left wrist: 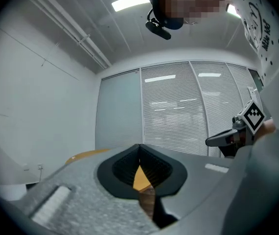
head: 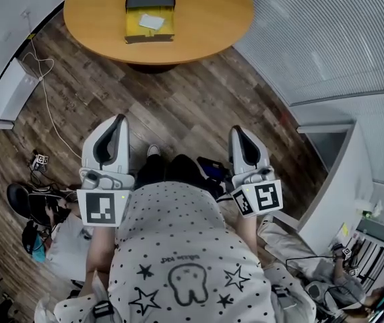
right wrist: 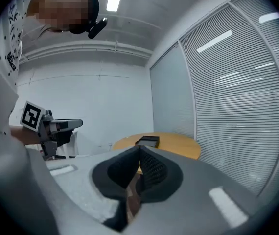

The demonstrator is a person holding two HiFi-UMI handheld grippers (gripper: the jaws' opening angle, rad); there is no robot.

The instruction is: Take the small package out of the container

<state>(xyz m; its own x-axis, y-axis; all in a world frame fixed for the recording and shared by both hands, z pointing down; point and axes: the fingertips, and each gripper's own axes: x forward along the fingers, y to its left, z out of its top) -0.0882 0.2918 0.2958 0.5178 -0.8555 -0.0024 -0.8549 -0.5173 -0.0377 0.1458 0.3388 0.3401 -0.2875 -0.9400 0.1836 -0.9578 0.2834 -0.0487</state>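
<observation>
Only the head view shows the small white package (head: 151, 22) in the black-and-yellow container (head: 133, 27) on the round wooden tabletop (head: 212, 12); left gripper (head: 118, 118) and right gripper (head: 238, 130) clenched, empty.

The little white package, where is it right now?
In the head view, top centre, the small white package lies inside the yellow-lined open box on the round wooden table.

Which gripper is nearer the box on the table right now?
Left, narrowly. In the head view the left gripper sits below the box and just left of it; the right gripper is well off to its right. Both are far short of the table.
</observation>
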